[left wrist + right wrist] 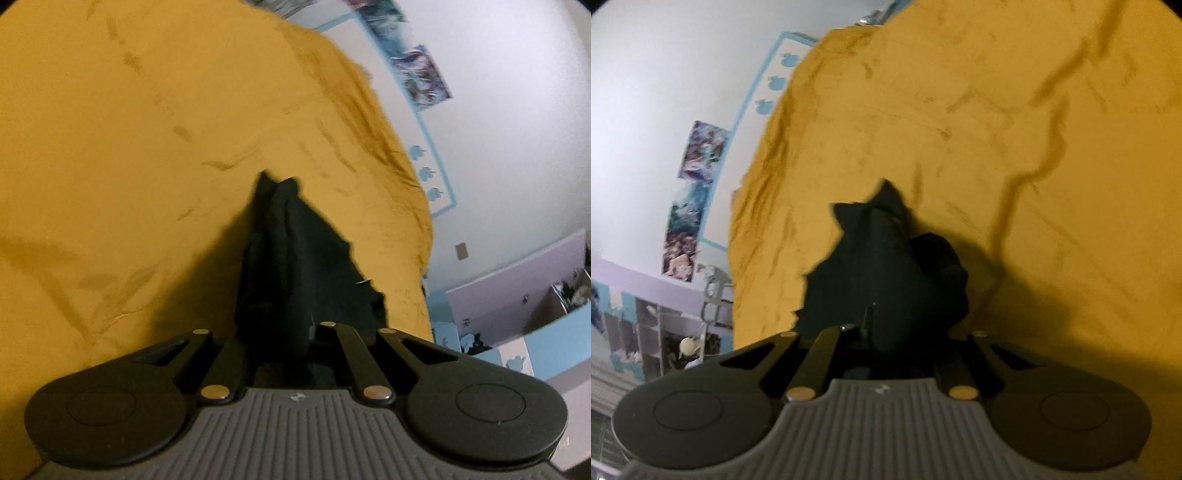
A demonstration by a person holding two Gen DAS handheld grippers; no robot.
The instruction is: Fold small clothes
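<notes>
A small black garment (295, 258) is bunched in my left gripper (284, 325), which is shut on it and holds it above the mustard-yellow bedspread (129, 147). The cloth hides the fingertips and drapes off to the right. My right gripper (890, 325) is also shut on the black garment (886, 266), which bunches up and covers its fingertips, over the same bedspread (1034, 147). The part of the garment between the two grippers is out of view.
The bedspread is wrinkled and ends at a white wall with blue-framed panels (436, 173) and posters (701, 155). Purple shelving with clutter (665, 332) and a purple and blue cabinet (535, 295) stand beyond the bed's edge.
</notes>
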